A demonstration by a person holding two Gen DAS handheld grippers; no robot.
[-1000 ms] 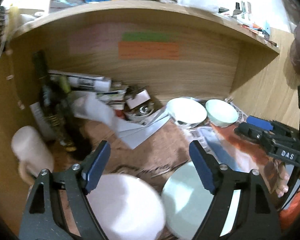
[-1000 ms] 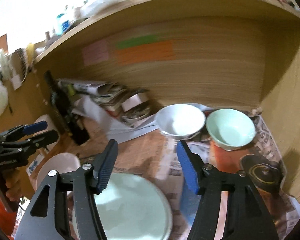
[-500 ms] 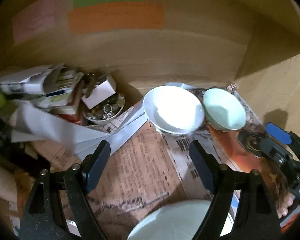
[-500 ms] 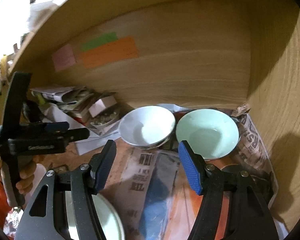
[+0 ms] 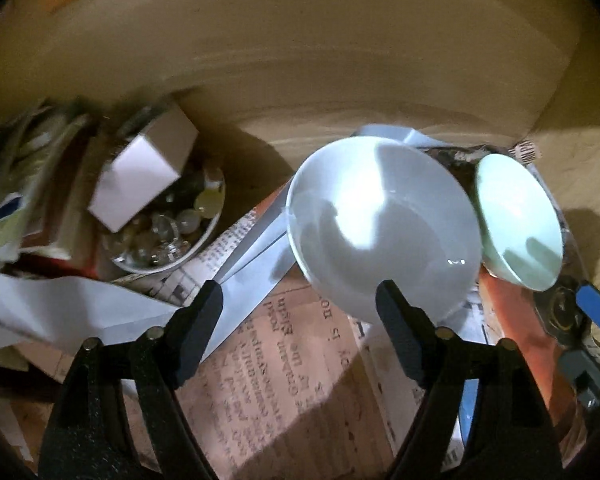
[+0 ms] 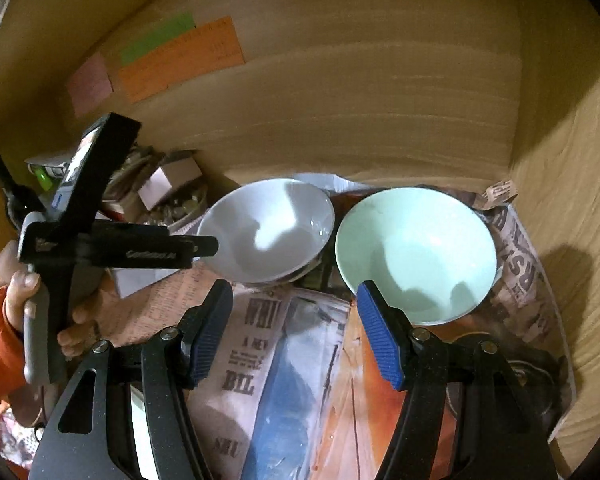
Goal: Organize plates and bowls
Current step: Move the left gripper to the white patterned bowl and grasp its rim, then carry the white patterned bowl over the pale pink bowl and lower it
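Observation:
A white bowl [image 5: 384, 224] and a mint green bowl [image 5: 518, 216] sit side by side on newspaper deep in a wooden shelf. My left gripper [image 5: 300, 312] hovers just in front of the white bowl. Its jaws are closing, its right finger overlaps the bowl's near rim, and nothing is pressed between the pads. In the right wrist view the white bowl [image 6: 268, 228] is on the left and the green bowl [image 6: 416, 248] on the right. My right gripper [image 6: 296, 320] stands open with newspaper below it, its right finger at the green bowl's near rim.
A small dish of trinkets with a white box [image 5: 144, 176] on it sits left of the bowls, beside piled papers [image 5: 32, 184]. Newspaper [image 6: 260, 340] lines the shelf floor. A hand in an orange sleeve [image 6: 4, 320] holds the left gripper. The wooden side wall [image 6: 572, 160] is close on the right.
Both grippers have moved forward and down into the shelf, so the two bowls loom larger. The plates near the front have dropped out of view. The left jaws have narrowed slightly.

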